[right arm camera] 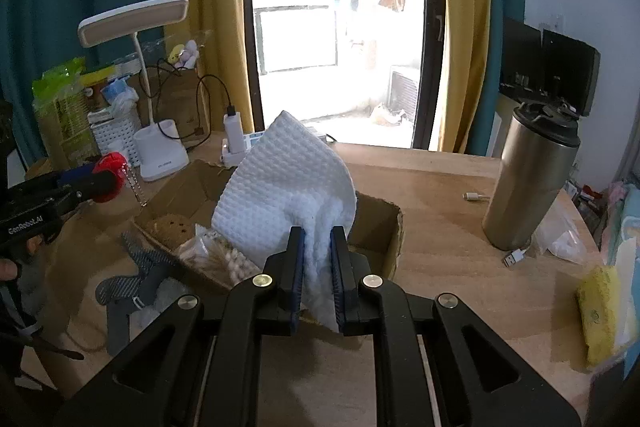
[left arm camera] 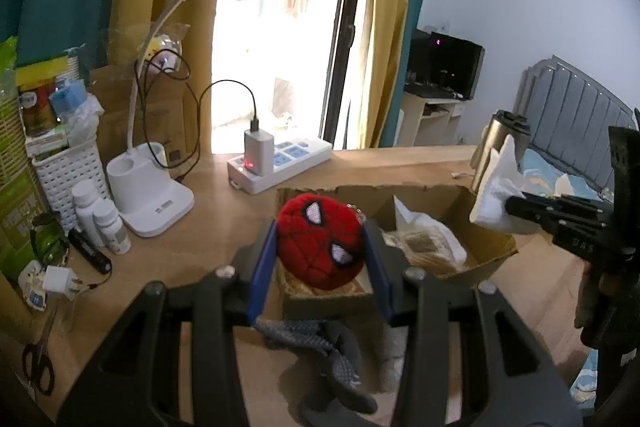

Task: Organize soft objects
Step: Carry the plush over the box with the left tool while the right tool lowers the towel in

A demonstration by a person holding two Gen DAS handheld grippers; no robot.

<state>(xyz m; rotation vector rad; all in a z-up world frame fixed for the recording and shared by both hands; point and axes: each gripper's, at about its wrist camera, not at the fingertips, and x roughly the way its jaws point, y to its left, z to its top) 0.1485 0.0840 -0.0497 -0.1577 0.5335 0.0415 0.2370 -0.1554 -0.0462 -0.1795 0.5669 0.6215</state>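
Note:
My left gripper [left arm camera: 320, 231] is shut on a red spider-mask plush ball [left arm camera: 322, 241] and holds it above the left end of an open cardboard box [left arm camera: 492, 259]. The plush also shows in the right wrist view [right arm camera: 110, 177], with its bead chain hanging. My right gripper [right arm camera: 317, 239] is shut on a white quilted cloth [right arm camera: 288, 183] and holds it above the box [right arm camera: 394, 227]. That cloth shows at the right of the left wrist view [left arm camera: 498, 187]. A grey knitted item [left arm camera: 320, 347] lies on the desk before the box.
In the box lie a bag of cotton swabs [right arm camera: 224, 259] and a brown pad [right arm camera: 168, 225]. A steel tumbler [right arm camera: 532, 179], lamp base [left arm camera: 148, 191], power strip [left arm camera: 280, 159], white basket [left arm camera: 66, 171], bottles [left arm camera: 102, 219], scissors [left arm camera: 38, 359] and yellow sponge [right arm camera: 600, 315] stand around.

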